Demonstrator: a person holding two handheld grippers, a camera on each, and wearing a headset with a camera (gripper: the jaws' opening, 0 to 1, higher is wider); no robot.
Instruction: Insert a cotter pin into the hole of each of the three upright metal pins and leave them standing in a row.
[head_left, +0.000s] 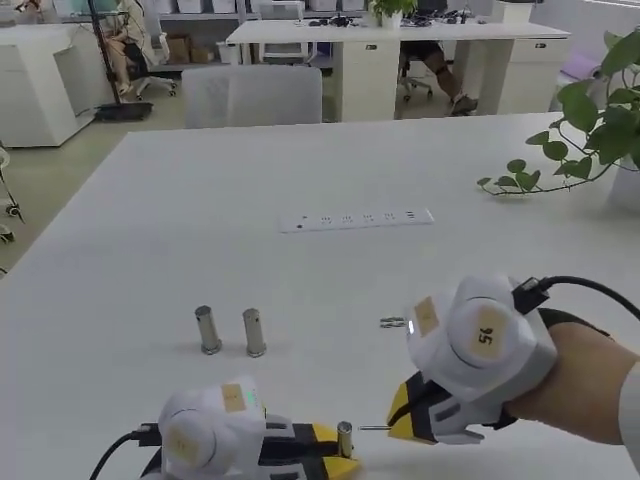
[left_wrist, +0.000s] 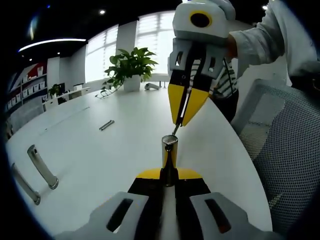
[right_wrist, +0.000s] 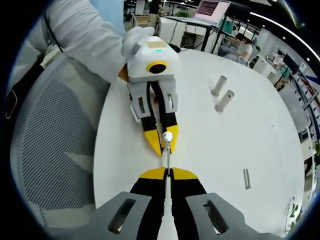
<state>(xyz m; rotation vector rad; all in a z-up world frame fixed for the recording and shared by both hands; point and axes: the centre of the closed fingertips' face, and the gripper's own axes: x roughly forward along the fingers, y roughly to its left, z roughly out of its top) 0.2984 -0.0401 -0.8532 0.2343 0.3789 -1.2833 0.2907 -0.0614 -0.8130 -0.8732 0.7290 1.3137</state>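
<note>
- Left hand-held gripper (left_wrist: 169, 176) is clamping an upright metal pin (left_wrist: 169, 147) near the desk's (head_left: 300, 180) front edge.
- Right hand-held gripper (right_wrist: 168, 173), facing it, is pinching a cotter pin (right_wrist: 168, 156) and holding its tip against the pin's top; can't tell if it's entering the hole.
- Two other metal pins (head_left: 208, 330) are standing side by side beyond, with a spare cotter pin (head_left: 392, 322) lying flat nearby.
</note>
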